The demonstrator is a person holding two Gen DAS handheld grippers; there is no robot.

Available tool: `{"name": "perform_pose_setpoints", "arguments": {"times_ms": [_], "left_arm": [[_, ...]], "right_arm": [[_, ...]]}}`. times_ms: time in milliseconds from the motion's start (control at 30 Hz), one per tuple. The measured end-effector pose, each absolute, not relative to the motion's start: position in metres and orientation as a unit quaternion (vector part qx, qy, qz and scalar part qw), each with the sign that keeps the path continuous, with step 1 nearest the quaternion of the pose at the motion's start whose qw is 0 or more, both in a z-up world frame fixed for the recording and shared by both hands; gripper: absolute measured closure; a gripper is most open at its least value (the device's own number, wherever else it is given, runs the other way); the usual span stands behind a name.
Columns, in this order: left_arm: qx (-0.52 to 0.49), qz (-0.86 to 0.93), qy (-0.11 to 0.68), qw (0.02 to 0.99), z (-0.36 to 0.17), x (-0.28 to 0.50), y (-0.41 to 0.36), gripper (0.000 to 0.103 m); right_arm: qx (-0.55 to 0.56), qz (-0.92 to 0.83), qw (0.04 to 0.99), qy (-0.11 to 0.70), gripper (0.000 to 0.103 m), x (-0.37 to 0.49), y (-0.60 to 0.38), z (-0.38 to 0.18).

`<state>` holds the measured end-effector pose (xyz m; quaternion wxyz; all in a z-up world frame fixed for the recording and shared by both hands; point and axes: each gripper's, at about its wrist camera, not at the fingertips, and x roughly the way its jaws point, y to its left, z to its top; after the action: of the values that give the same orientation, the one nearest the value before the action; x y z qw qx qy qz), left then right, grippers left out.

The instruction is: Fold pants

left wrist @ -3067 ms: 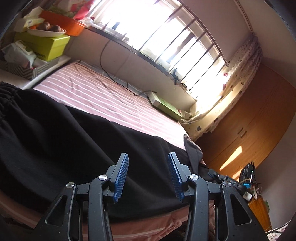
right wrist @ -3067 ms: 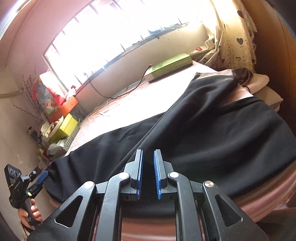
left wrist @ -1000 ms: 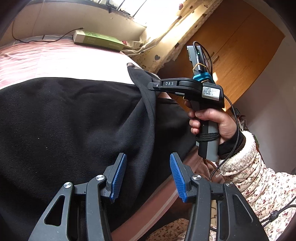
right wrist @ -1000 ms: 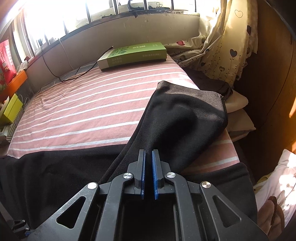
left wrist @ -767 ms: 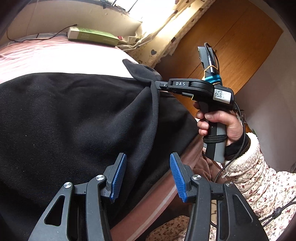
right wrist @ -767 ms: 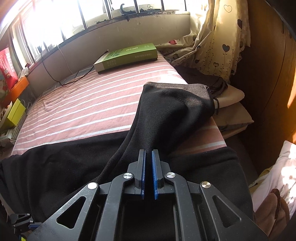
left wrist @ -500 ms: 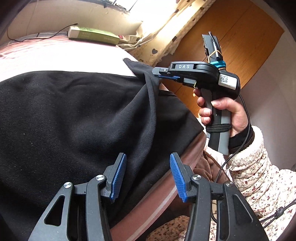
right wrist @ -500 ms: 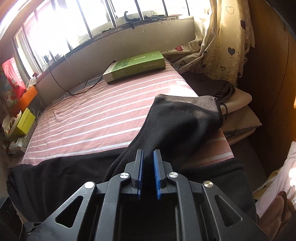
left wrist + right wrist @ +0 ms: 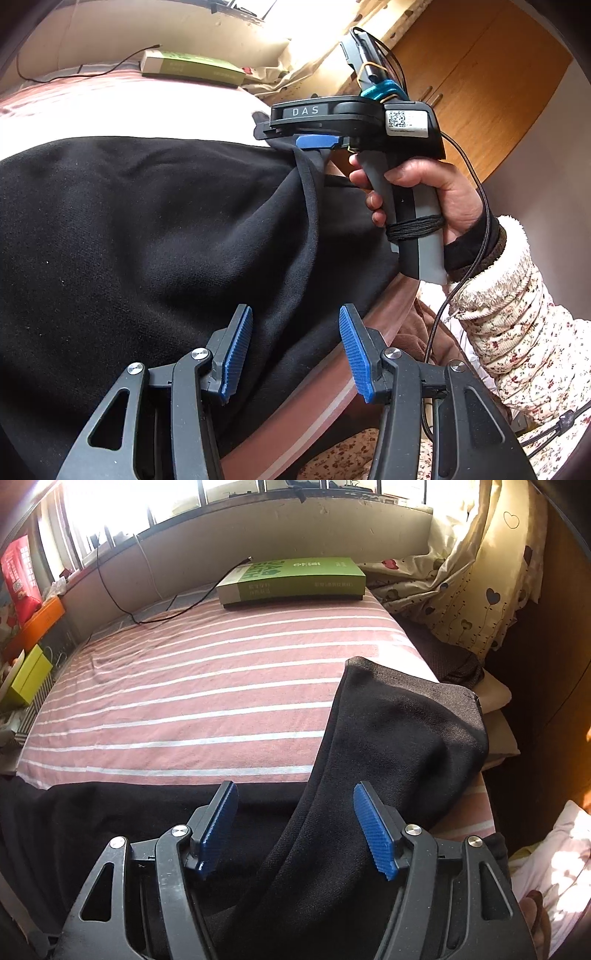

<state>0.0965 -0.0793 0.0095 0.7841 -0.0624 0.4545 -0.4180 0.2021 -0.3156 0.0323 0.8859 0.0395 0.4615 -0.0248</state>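
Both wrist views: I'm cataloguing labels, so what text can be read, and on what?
"DAS": on the right gripper body.
QR sticker beside it: print too small.
Green box on the bed: large letters upside down, unclear; small print unreadable.
Red package by the window: blurred.

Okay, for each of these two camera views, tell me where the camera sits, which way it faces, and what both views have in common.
Left wrist: sits on the left gripper, looking across the black fleece pants toward the wooden wardrobe; shows its open blue pads, plus the right hand and floral sleeve.
Right wrist: sits on the right gripper, facing the window over the pink striped bed; its jaws have just been opening, with the pant leg between them.
Shared: pants, bed, green flat box.
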Motion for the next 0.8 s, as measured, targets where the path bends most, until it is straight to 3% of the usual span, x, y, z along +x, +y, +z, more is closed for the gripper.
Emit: {"name": "perform_pose_setpoints", "arguments": {"times_ms": [100,167,200,600,800], "left_arm": [[-0.052,-0.414,0.454,0.787,0.01,0.095,-0.082,0.04],[-0.047,-0.415,0.453,0.787,0.011,0.094,-0.084,0.04],[-0.046,-0.413,0.453,0.789,0.011,0.095,-0.085,0.04],[-0.039,-0.4,0.453,0.796,0.01,0.1,-0.093,0.04],[-0.033,-0.401,0.448,0.799,0.011,0.103,-0.097,0.04]], "right_arm": [[0.019,-0.049,0.887,0.458,0.041,0.201,-0.317,0.033],[0.016,-0.066,0.886,0.459,0.069,0.2,-0.323,0.034],[0.026,-0.067,0.885,0.459,0.074,0.199,-0.329,0.033],[0.077,-0.067,0.895,0.434,0.102,0.166,-0.362,0.042],[0.118,-0.072,0.906,0.4,0.102,0.132,-0.392,0.047]]}}
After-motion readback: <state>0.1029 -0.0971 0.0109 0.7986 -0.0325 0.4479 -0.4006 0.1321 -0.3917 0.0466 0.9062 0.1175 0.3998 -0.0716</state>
